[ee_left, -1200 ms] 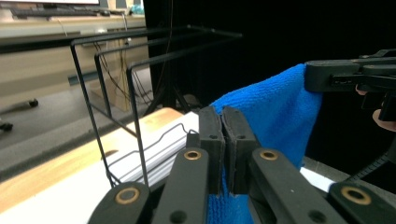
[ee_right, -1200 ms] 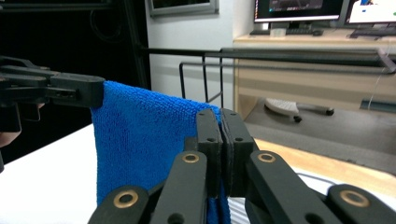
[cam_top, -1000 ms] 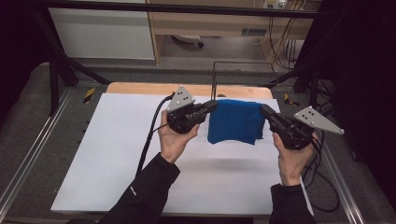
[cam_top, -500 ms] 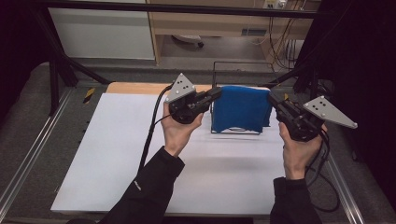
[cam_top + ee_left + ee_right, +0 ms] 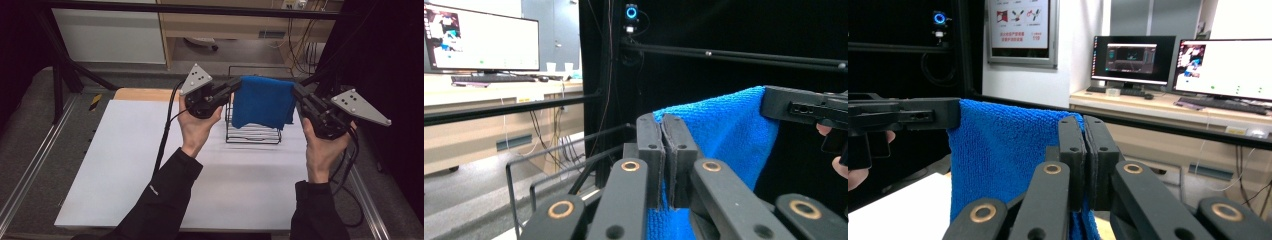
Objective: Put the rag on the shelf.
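Note:
A blue cloth (image 5: 262,102) hangs stretched in the air between my two grippers, folded over along its top edge. My left gripper (image 5: 236,86) is shut on the cloth's top left corner, and its jaws (image 5: 664,131) pinch the blue cloth (image 5: 724,135). My right gripper (image 5: 298,92) is shut on the top right corner; its jaws (image 5: 1085,131) clamp the blue cloth (image 5: 998,160). A black wire rack (image 5: 252,135) stands on the table just below and behind the hanging cloth.
The white table top (image 5: 150,165) spreads wide to the left and front of the rack, with a wooden strip (image 5: 145,94) at its far edge. Black frame bars cross overhead and at both sides. Desks with monitors (image 5: 1133,60) stand beyond.
Both hands have risen and carried the cloth up off the table. The wire rack that it hid now shows below its lower edge.

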Demonstrator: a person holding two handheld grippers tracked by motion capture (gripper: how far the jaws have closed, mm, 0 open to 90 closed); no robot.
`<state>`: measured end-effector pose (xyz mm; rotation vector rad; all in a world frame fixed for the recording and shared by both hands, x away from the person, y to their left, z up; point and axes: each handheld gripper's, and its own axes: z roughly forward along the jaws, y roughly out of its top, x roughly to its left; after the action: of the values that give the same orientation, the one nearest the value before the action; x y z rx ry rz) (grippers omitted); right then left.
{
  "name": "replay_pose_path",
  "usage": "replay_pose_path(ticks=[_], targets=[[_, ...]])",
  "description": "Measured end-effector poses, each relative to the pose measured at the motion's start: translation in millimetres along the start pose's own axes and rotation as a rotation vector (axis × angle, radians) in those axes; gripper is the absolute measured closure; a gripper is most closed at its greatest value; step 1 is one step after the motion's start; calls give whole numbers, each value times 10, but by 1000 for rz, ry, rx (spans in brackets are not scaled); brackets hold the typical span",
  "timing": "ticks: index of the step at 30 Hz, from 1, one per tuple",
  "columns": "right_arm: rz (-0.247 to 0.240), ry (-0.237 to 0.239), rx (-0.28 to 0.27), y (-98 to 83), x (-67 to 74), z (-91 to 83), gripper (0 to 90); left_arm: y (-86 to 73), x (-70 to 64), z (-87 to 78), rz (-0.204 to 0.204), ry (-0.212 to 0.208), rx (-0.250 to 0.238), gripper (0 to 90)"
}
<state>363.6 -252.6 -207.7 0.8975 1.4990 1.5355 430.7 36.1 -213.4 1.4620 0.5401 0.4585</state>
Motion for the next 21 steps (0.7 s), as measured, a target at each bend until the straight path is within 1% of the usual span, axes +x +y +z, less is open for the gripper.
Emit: replay_pose_path(ticks=[3, 8, 18, 21], targets=[[-7, -10, -10, 76, -22, 20, 884, 65, 4, 48, 8, 4, -7, 873], [-16, -23, -27, 203, -58, 46, 884, 170, 23, 111, 3, 5, -31, 873], [-24, -36, -54, 365, -122, 126, 884, 314, 72, 236, -9, 17, -57, 872], [-34, -41, -55, 412, -146, 166, 884, 361, 91, 277, -4, 25, -63, 872]])
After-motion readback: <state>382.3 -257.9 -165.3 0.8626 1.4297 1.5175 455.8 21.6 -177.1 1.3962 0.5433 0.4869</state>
